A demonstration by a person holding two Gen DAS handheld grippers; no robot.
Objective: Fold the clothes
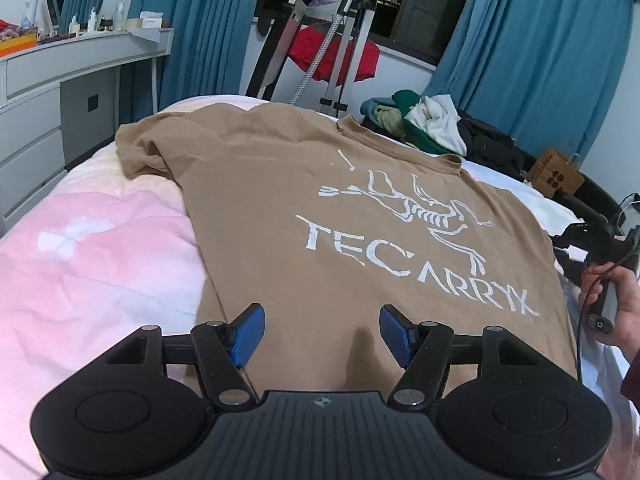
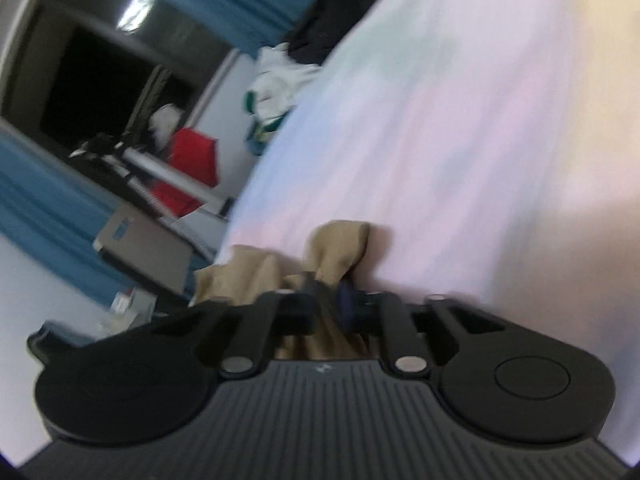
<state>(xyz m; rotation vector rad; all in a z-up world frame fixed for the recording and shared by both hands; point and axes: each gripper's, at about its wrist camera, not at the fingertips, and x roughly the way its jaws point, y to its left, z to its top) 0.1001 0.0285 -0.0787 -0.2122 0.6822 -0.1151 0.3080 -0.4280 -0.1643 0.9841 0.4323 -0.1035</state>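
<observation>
Left wrist view: risking a one-sided fold, since the left gripper [image 1: 322, 334] is hovering with jaws standing wide and holding nothing while the tan T-shirt [image 1: 340, 232] is lying flat, print up, on the pink duvet [image 1: 100, 260]; closing here would be pinching a single layer of the hem or dragging it into the small crease lying between the blue pads [image 1: 248, 334]. Also risking a snag on the trailing cable beside the person's hand [image 1: 612, 304] at the shirt's right edge. Right wrist view, blurred: right gripper [image 2: 326, 292] clamping a bunched fold of the tan T-shirt [image 2: 340, 244], cloth spilling past both fingers [image 2: 348, 300] above the white sheet [image 2: 440, 120]. Risking slippage or uneven pull, the grip looking shallow and off-centre.
</observation>
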